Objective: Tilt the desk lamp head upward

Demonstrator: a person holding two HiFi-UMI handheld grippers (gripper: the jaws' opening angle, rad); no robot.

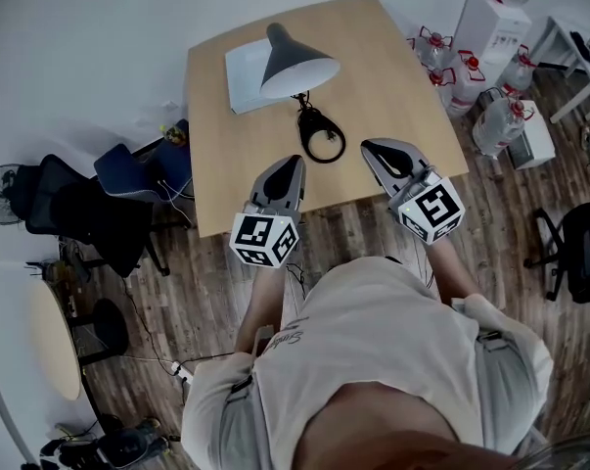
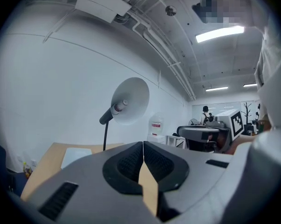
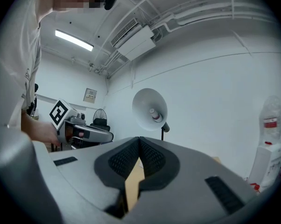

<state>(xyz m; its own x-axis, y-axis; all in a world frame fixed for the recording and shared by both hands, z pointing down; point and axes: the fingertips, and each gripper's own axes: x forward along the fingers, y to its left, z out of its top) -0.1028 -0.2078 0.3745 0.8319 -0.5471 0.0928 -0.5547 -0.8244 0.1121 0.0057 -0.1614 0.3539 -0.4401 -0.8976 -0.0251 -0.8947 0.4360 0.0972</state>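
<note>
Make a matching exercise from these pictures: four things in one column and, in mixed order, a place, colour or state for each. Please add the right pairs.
Things
1. lamp head
2. paper
3. left gripper
4. water bottles

Place, colour or state
a. on the floor, right of the desk
b. jaws shut, nothing between them
c. flat on the desk
d. grey outside, white inside

Pairs: 1-d, 2-c, 3-b, 4-a

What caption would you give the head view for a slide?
Left gripper and right gripper, both shut, hover above the table facing the desk lamp and paper.
</note>
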